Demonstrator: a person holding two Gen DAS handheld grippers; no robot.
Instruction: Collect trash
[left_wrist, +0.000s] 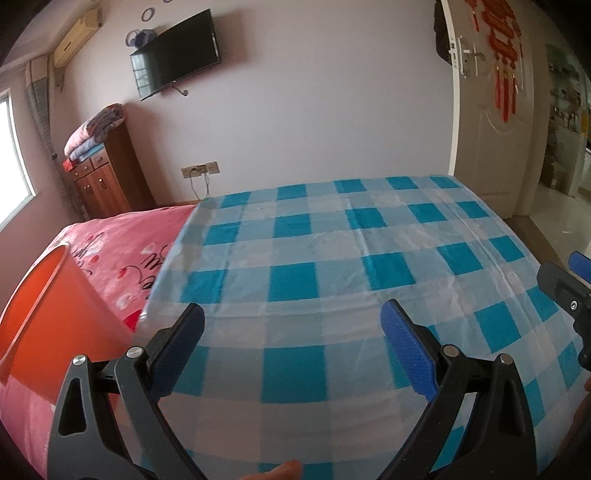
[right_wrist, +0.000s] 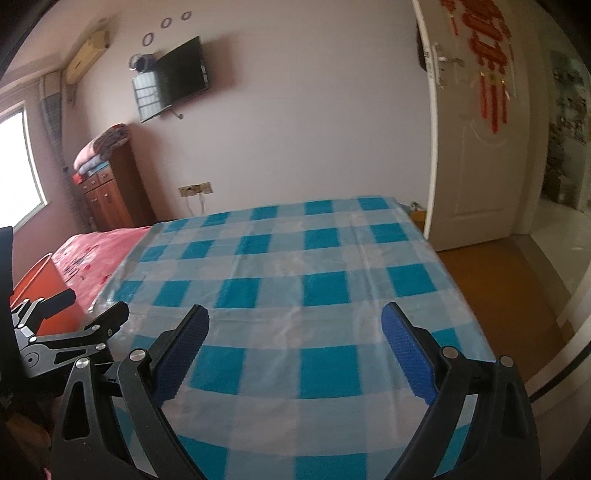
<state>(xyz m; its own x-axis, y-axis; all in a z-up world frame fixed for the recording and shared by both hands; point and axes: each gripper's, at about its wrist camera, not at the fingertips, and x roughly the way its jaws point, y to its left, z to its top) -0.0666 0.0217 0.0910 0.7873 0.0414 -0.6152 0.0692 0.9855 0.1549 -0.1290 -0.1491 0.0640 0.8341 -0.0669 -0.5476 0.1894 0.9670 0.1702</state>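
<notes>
My left gripper (left_wrist: 292, 317) is open and empty above a blue-and-white checked cloth (left_wrist: 332, 258) spread over the bed. An orange bin (left_wrist: 48, 306) stands on the pink bedspread just left of it, its open rim facing up. My right gripper (right_wrist: 294, 319) is open and empty above the same cloth (right_wrist: 295, 266). The left gripper shows at the left edge of the right wrist view (right_wrist: 74, 332), with the orange bin (right_wrist: 37, 291) behind it. The right gripper's fingers (left_wrist: 561, 291) show at the right edge of the left wrist view. No trash item shows on the cloth.
A pink bedspread (left_wrist: 122, 251) covers the bed's left part. A wooden cabinet (left_wrist: 107, 177) with folded blankets stands against the far wall under a wall TV (left_wrist: 177, 51). A white door (right_wrist: 476, 147) stands open at the right, with orange floor (right_wrist: 509, 295) beside the bed.
</notes>
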